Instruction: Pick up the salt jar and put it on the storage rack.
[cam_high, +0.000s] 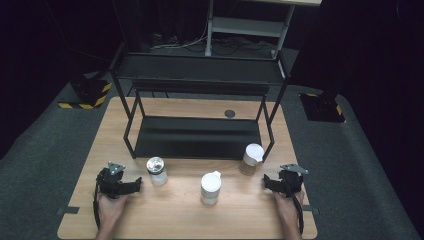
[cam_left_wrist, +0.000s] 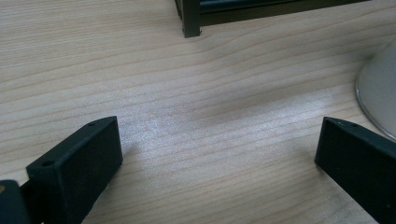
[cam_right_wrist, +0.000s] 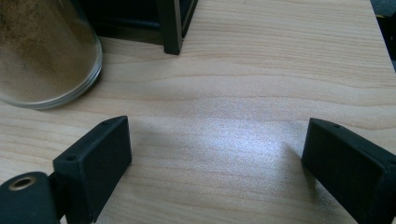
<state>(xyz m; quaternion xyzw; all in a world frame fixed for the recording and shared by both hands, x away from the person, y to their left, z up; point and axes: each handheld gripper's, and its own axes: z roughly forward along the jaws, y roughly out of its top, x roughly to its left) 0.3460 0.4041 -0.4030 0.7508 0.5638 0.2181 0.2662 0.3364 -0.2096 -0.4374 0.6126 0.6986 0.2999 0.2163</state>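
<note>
Three jars stand on the table (cam_high: 175, 215), all upright, in a loose row in front of the rack. The left jar (cam_high: 157, 171), clear with a shiny metal lid, is just beside the left gripper (cam_high: 135, 185), on its right and slightly farther back, not touching it. The middle jar (cam_high: 210, 188) has a white lid with a small tab; it stands nearest the person, well apart from both grippers. The right jar (cam_high: 251, 159), white-lidded, holds a brown powder; it stands close to the rack's front right leg and near the right gripper (cam_high: 267, 182).

Contents: the right gripper view shows the brown powder filling the right jar (cam_right_wrist: 44, 51) down to its base. Contents of the other two jars cannot be told.

Two grippers, one in each hand, both low over the table. Left gripper (cam_left_wrist: 217, 149): jaws wide apart, bare wood between them, the pale rim of the left jar (cam_left_wrist: 379, 91) off to one side. Right gripper (cam_right_wrist: 217, 149): jaws also wide apart, holding nothing, bare wood between them.

One black metal rack (cam_high: 197, 80), two shelves, stands at the back half of the table; both shelves carry nothing. One of its legs (cam_left_wrist: 190, 18) shows ahead of the left gripper, another leg (cam_right_wrist: 170, 25) ahead of the right.

One small dark round disc (cam_high: 229, 113) lies on the table behind the rack.
</note>
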